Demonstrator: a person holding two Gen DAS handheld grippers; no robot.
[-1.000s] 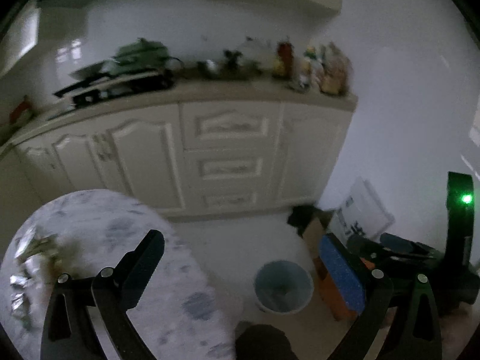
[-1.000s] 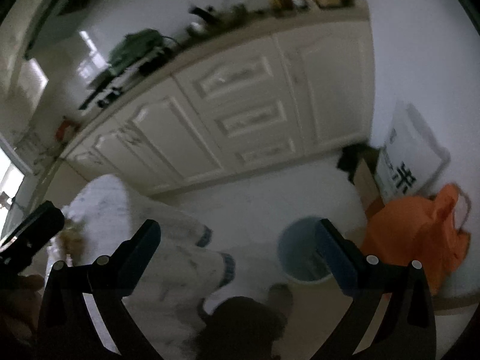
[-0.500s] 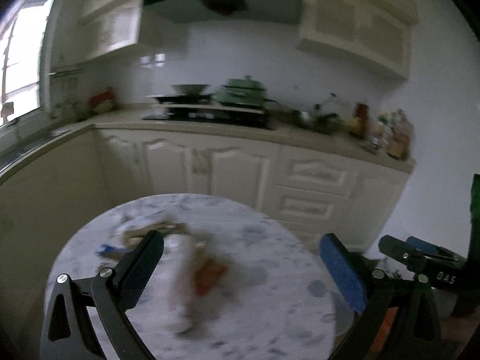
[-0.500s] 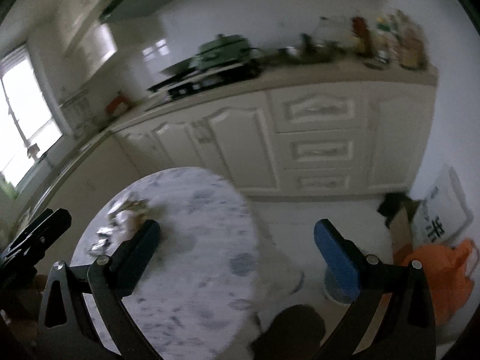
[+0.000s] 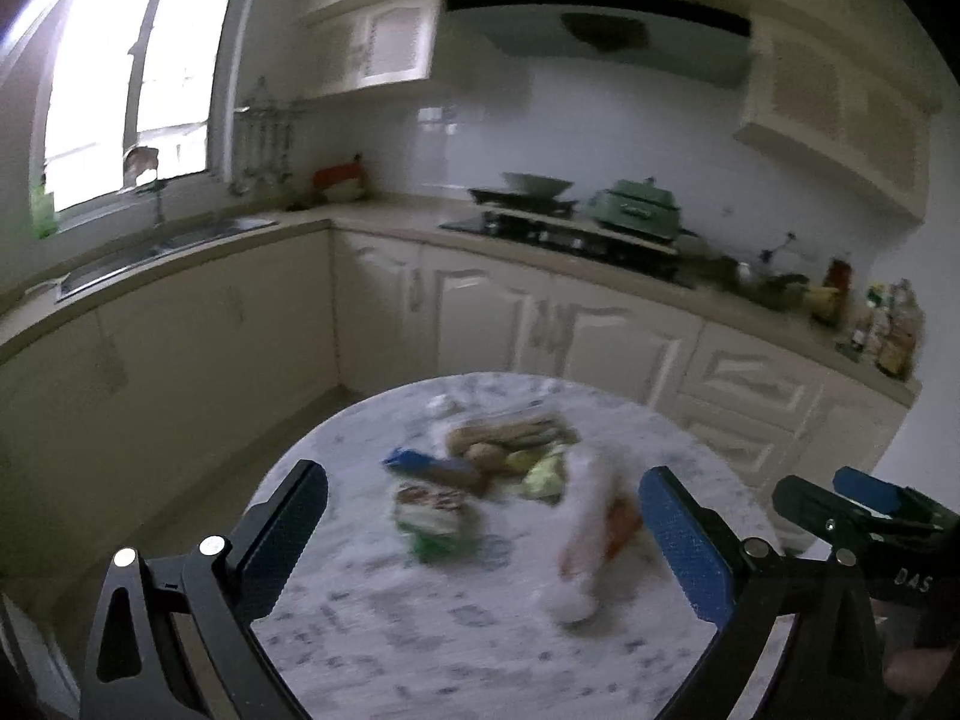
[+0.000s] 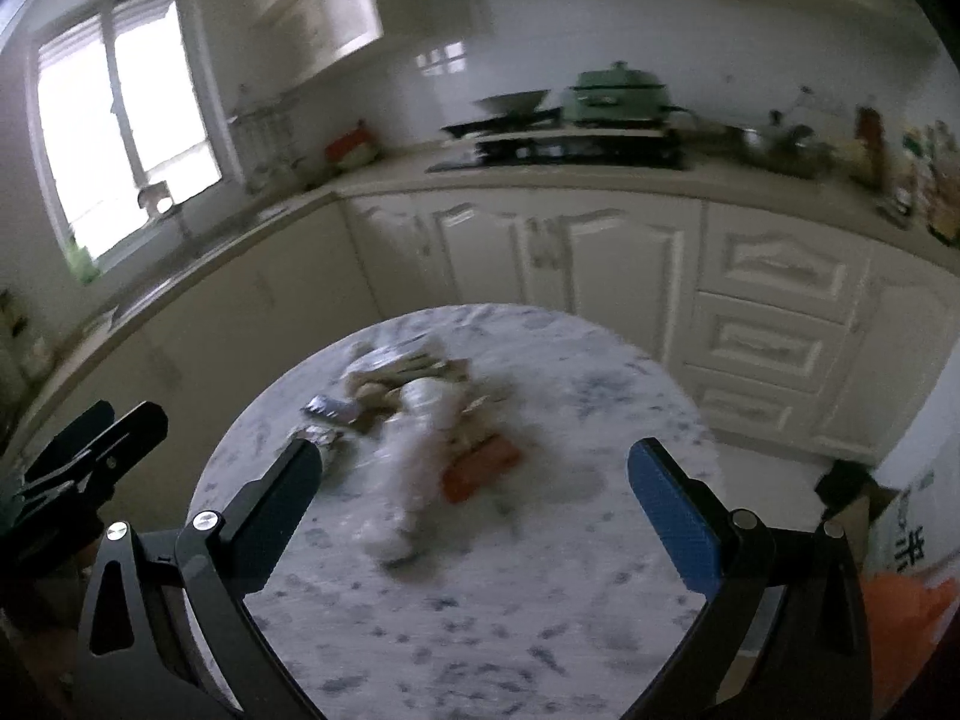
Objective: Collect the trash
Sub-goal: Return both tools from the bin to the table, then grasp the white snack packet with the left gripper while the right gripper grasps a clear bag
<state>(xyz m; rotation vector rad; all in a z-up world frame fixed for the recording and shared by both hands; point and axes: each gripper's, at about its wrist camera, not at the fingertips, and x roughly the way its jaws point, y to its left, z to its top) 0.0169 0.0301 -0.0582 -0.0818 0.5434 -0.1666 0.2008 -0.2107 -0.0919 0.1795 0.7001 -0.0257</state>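
A blurred heap of trash (image 5: 510,480) lies on a round marble table (image 5: 420,648): a white crumpled bag (image 5: 585,534), an orange packet (image 5: 621,519), a green-and-white wrapper (image 5: 435,519), a blue wrapper (image 5: 414,459) and brown scraps. It also shows in the right wrist view (image 6: 420,414), with the orange packet (image 6: 480,468) and a foil wrapper (image 6: 327,407). My left gripper (image 5: 480,534) is open and empty above the table's near half. My right gripper (image 6: 474,507) is open and empty, also short of the heap. The right gripper shows at the right of the left wrist view (image 5: 864,510).
White kitchen cabinets (image 5: 510,324) run behind the table, with a stove and green pot (image 5: 633,207), bottles (image 5: 888,324) and a sink (image 5: 156,246) under a window. An orange bag (image 6: 906,606) and a white printed bag (image 6: 906,540) sit on the floor at right.
Both grippers have swung left and up, away from the floor bin, and now face the table with the trash heap. Both stayed open and empty.
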